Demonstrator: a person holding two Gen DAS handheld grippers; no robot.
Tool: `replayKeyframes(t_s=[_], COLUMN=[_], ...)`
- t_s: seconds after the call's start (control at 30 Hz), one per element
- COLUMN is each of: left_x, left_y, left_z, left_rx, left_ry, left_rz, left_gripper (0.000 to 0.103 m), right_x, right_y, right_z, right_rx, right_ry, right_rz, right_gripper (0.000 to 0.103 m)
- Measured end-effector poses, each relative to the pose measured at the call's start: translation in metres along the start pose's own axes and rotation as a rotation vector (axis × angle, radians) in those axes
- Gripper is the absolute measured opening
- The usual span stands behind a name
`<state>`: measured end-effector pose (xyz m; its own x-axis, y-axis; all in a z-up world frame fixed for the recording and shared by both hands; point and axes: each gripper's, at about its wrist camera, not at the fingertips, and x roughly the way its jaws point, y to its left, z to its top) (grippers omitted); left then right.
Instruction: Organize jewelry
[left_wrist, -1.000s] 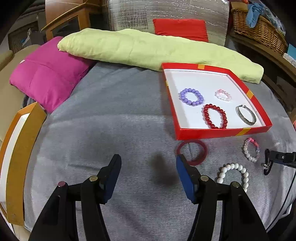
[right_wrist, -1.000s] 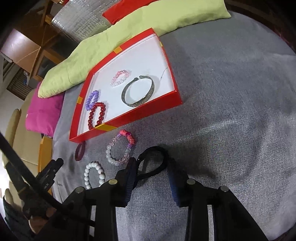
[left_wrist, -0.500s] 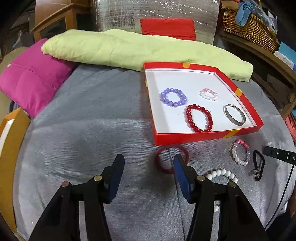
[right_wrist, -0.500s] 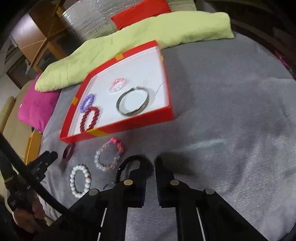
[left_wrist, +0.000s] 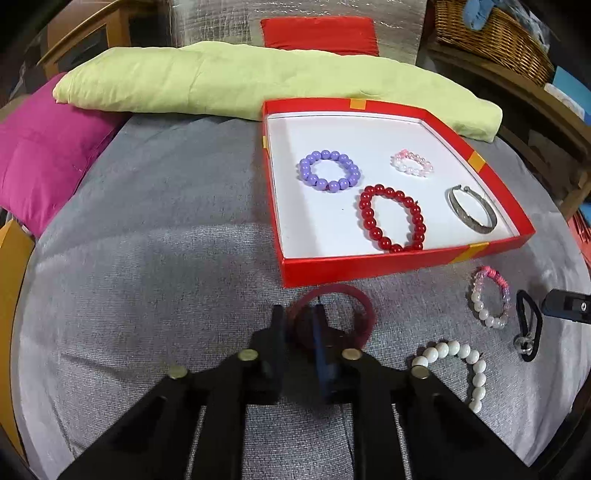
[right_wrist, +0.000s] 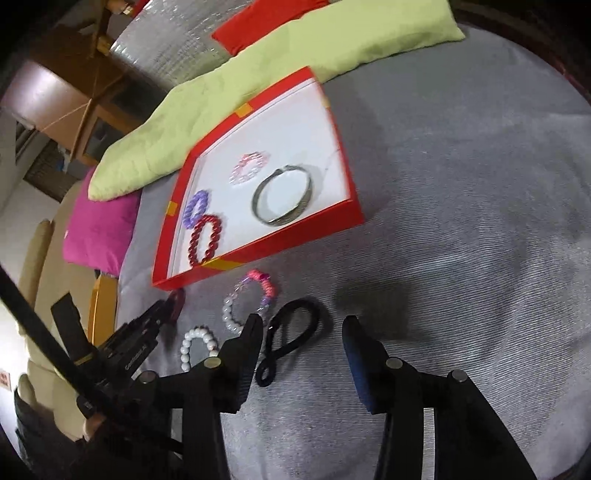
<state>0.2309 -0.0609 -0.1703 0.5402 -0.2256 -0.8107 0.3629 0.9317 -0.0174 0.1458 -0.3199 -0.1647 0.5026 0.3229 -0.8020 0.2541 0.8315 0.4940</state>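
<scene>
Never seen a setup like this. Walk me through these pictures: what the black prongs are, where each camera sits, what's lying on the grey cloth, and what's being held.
There is no robot: a person holds a two-finger tool in each hand, and a fisheye camera on each looks forward along its fingers.

In the left view, the left tool has just closed its jaws on the rim of the dark red bangle, which lies just before the red box.

In the right view, the right tool has just opened. The black hair tie lies between its fingers, not gripped.

The box holds a purple bead bracelet, a red bead bracelet, a small pink bracelet and a silver cuff. A white bead bracelet and a pink-and-white bracelet lie loose on the grey cloth.
</scene>
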Motion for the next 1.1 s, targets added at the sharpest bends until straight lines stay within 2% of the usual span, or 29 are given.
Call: replayKeyframes(t_s=[0.13, 0.27, 0.33, 0.47, 0.53, 0.73, 0.83, 1.0, 1.07, 1.1], left_x=[-0.003, -0.005, -0.007, -0.01, -0.012, -0.015, -0.015, -0.007, -0.007, -0.007], left_y=[0.0, 0.001, 0.003, 0.006, 0.008, 0.004, 0.002, 0.002, 0.001, 0.001], left_z=[-0.001, -0.003, -0.003, -0.003, -0.004, -0.004, -0.002, -0.002, -0.002, -0.002], left_rx=[0.005, 0.008, 0.007, 0.002, 0.003, 0.027, 0.028, 0.043, 0.047, 0.051], left_ry=[0.0, 0.001, 0.001, 0.0, 0.0, -0.015, -0.017, 0.012, 0.011, 0.01], left_rz=[-0.025, -0.043, -0.051, -0.06, -0.065, -0.07, -0.068, -0.011, -0.01, -0.007], left_gripper=[0.007, 0.007, 0.006, 0.006, 0.006, 0.006, 0.006, 0.007, 0.009, 0.012], right_x=[0.011, 0.018, 0.02, 0.013, 0.007, -0.007, -0.006, -0.01, -0.01, -0.01], right_y=[0.015, 0.024, 0.026, 0.026, 0.022, 0.002, -0.003, -0.006, -0.003, -0.002], right_z=[-0.009, -0.012, -0.012, -0.01, -0.006, 0.006, 0.009, 0.009, 0.008, 0.007], right_rx=[-0.053, -0.089, -0.12, -0.156, -0.161, -0.105, -0.082, -0.035, -0.045, -0.045], right_ry=[0.023, -0.006, -0.015, -0.062, -0.102, -0.151, -0.136, -0.103, -0.088, -0.09], right_rz=[-0.035, -0.088, -0.101, -0.141, -0.179, -0.214, -0.205, -0.119, -0.091, -0.088], right_gripper=[0.047, 0.03, 0.012, 0.008, 0.008, 0.008, 0.008, 0.012, 0.02, 0.035])
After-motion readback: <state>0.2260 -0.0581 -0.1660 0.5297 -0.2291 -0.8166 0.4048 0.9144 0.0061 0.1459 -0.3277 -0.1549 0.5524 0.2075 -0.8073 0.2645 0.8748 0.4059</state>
